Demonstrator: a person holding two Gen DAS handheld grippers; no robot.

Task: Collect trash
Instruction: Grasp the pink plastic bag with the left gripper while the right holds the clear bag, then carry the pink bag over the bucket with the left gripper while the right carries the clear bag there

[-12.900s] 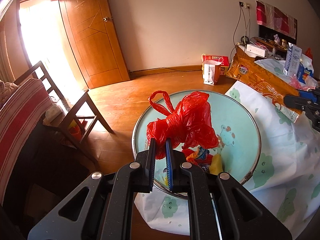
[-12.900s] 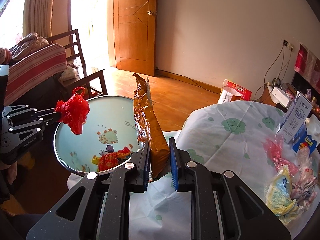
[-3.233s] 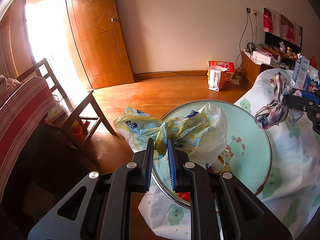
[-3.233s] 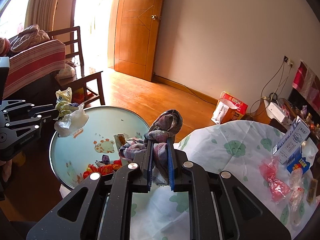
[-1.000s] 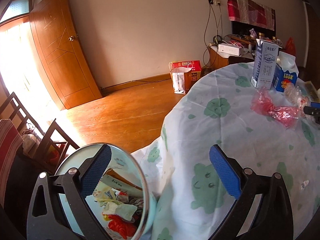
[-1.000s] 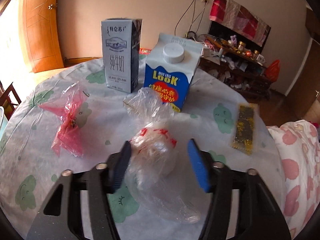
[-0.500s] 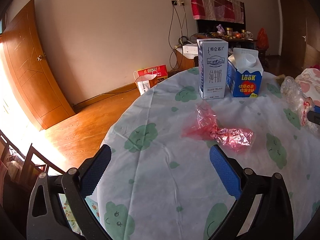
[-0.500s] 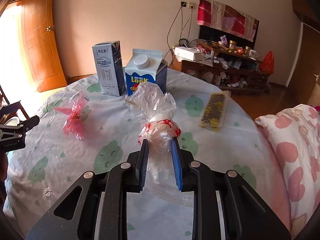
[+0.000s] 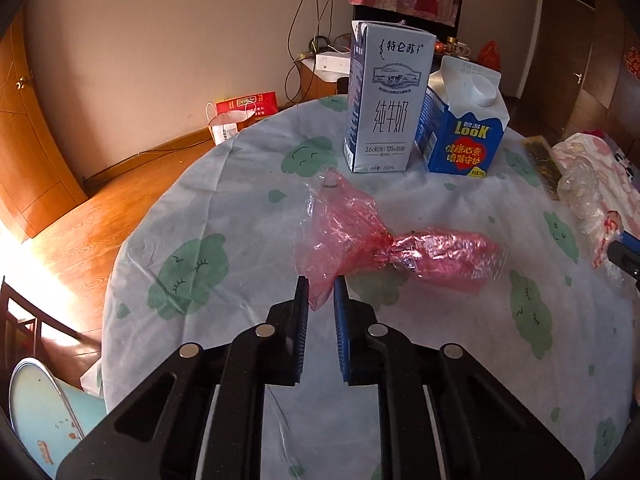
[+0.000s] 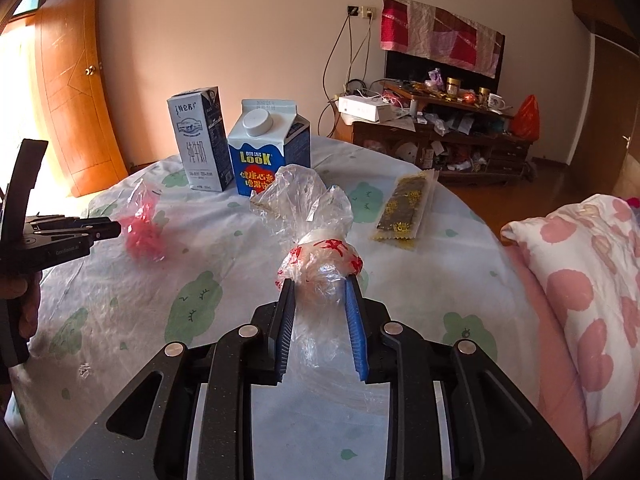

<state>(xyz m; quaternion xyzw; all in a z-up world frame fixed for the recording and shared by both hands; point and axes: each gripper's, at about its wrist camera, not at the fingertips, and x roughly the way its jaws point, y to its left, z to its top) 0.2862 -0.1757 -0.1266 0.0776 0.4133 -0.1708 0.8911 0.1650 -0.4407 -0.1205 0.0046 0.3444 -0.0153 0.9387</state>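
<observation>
A pink plastic bag point(image 9: 384, 236) lies on the round table with the cloud-print cloth point(image 9: 224, 216). My left gripper point(image 9: 320, 286) is shut on the bag's near corner. It also shows in the right wrist view point(image 10: 142, 222), with the left gripper point(image 10: 114, 229) at its left edge. My right gripper point(image 10: 320, 280) is shut on a clear plastic bag with red print point(image 10: 316, 248), held over the table; that bag shows at the right edge of the left wrist view point(image 9: 592, 204).
A white-blue milk carton point(image 9: 384, 96) and a blue LOOK carton point(image 9: 464, 120) stand at the table's back. A dark sachet point(image 10: 408, 208) lies to the right. A teal basin point(image 9: 36, 412) sits low at left. A pink-spotted pillow point(image 10: 580, 280) lies at right.
My left gripper has come down to the pink bag and shut on its corner. My right gripper stays shut on the clear bag.
</observation>
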